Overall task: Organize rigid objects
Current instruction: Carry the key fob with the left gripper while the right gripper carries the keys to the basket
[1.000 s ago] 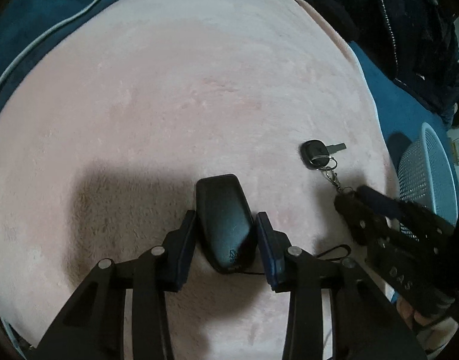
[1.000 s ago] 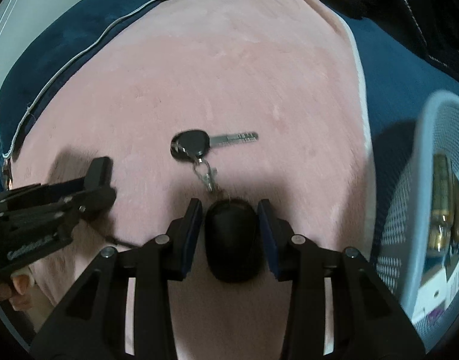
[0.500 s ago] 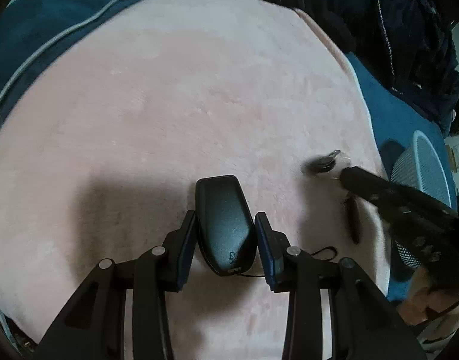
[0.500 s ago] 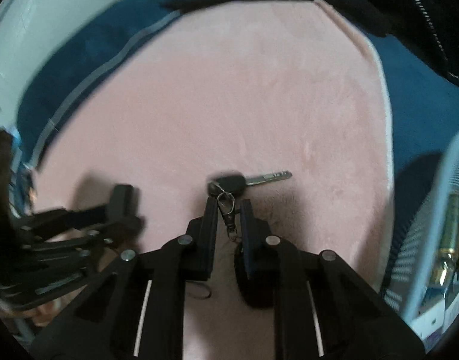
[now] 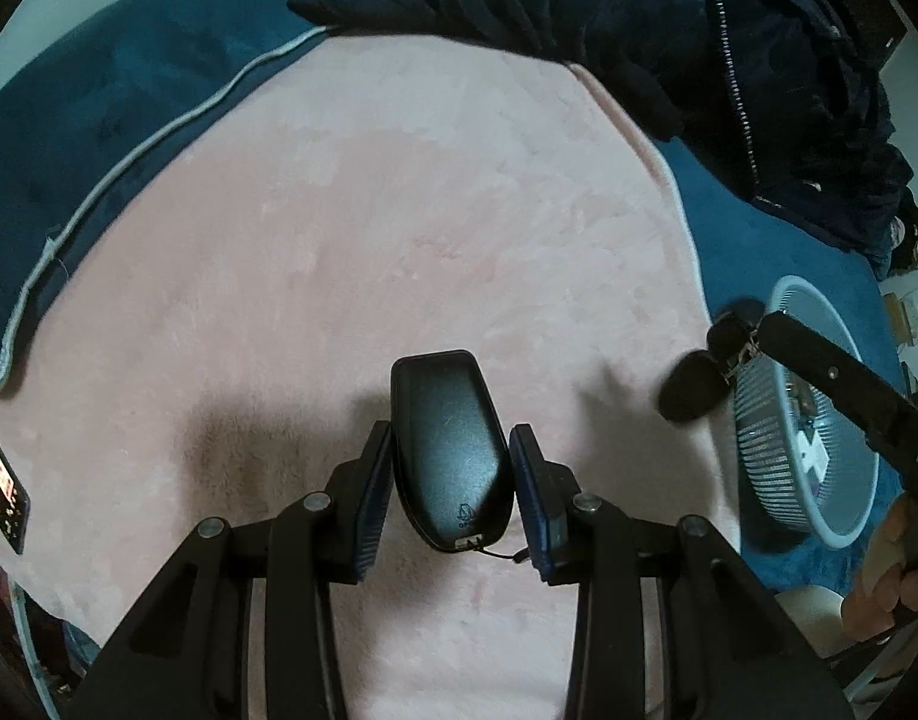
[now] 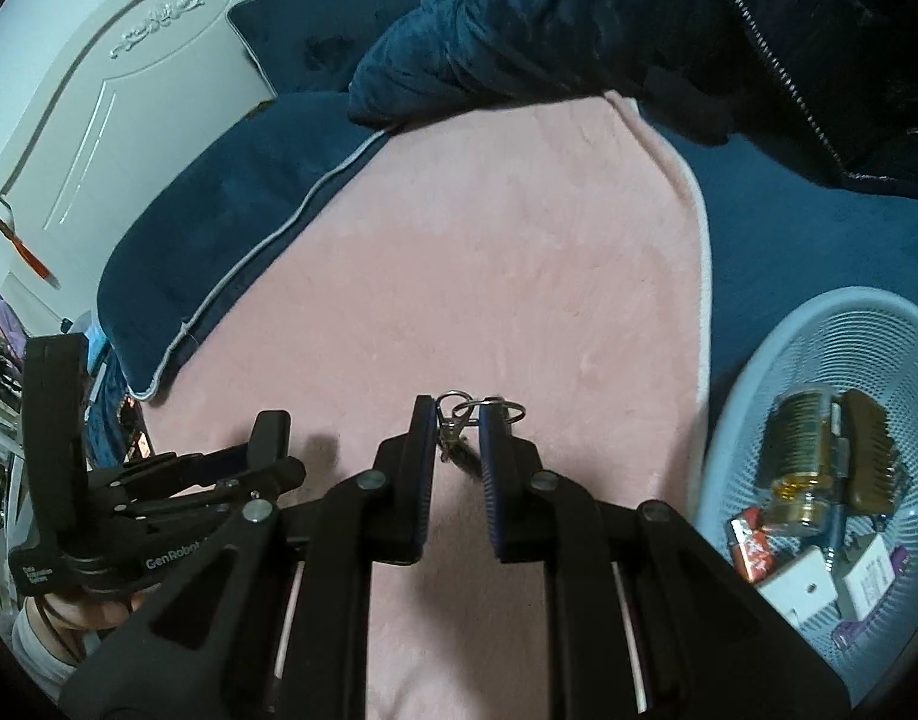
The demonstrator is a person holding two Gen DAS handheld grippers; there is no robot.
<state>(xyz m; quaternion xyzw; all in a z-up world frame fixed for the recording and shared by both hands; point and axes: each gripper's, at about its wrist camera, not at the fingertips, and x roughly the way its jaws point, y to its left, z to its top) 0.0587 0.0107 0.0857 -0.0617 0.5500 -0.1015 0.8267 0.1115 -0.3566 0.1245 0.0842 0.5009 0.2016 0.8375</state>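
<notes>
As left hand-held gripper (image 5: 450, 468) clamps it, black fob (image 5: 450, 450) points away — lengthwise btwn pads.

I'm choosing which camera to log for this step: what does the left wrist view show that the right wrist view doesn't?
Only the left wrist view shows the black case clamped in the left gripper, plus the key fob dangling under the right gripper.

Only the right wrist view shows the basket's contents, such as the brass lock, the key ring pinched at its fingertips, and the white headboard.

Both show the pink blanket, the pale blue basket and each other's gripper.
</notes>
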